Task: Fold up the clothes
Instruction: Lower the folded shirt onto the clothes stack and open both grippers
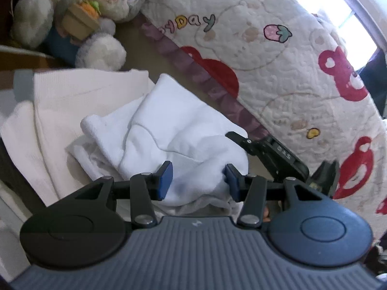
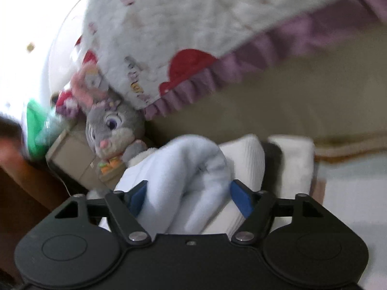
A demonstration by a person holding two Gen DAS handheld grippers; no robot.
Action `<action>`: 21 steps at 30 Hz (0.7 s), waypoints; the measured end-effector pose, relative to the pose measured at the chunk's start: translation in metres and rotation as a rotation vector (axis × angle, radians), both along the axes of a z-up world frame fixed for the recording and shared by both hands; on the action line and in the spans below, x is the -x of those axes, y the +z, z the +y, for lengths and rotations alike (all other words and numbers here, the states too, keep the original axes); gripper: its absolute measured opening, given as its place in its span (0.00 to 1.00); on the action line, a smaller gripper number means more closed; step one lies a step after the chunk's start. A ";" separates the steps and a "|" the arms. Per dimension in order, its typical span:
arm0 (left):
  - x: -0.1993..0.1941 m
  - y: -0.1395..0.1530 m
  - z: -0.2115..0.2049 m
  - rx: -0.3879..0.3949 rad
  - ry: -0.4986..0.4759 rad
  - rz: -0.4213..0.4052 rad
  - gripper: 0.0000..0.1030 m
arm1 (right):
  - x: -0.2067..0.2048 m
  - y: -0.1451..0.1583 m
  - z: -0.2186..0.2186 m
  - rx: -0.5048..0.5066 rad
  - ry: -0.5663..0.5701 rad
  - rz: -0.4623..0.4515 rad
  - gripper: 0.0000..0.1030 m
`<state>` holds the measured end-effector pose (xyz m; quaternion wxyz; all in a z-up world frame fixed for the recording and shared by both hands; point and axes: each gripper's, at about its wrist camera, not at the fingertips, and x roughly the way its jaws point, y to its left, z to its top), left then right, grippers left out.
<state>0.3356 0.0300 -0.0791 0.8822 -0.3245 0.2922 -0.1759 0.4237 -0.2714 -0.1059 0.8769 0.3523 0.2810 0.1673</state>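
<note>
Left wrist view: the left gripper (image 1: 198, 181) is straddling the white garment (image 1: 169, 130), fingers spread, pads not pressing; pinching only 1 clean edge would help. A cream stack (image 1: 72, 101) is lying beside it, a plush rabbit (image 1: 101, 12) and quilt (image 1: 278, 60) are crowding nearby.

Right wrist view: the right gripper (image 2: 191, 198) is spreading around the garment's bunched roll (image 2: 183, 169), not clamping.

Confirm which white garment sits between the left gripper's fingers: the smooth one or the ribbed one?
The smooth, bunched white garment: it lies between the left gripper pads. The ribbed cream garment lies flat behind it, away from the fingers.
</note>
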 end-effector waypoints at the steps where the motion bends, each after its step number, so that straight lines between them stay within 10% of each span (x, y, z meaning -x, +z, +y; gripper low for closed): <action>1: -0.001 -0.002 0.002 0.018 -0.001 0.003 0.47 | 0.008 -0.004 -0.003 -0.052 -0.022 0.009 0.74; 9: -0.002 -0.005 0.014 0.087 -0.007 0.018 0.47 | 0.133 -0.050 0.003 -0.370 -0.086 0.067 0.78; 14: -0.001 0.001 0.011 0.044 -0.043 0.017 0.47 | 0.209 -0.064 0.040 -0.215 -0.092 0.039 0.60; 21: -0.003 0.003 0.012 0.058 -0.047 0.030 0.45 | 0.198 -0.062 0.089 -0.052 0.000 0.034 0.24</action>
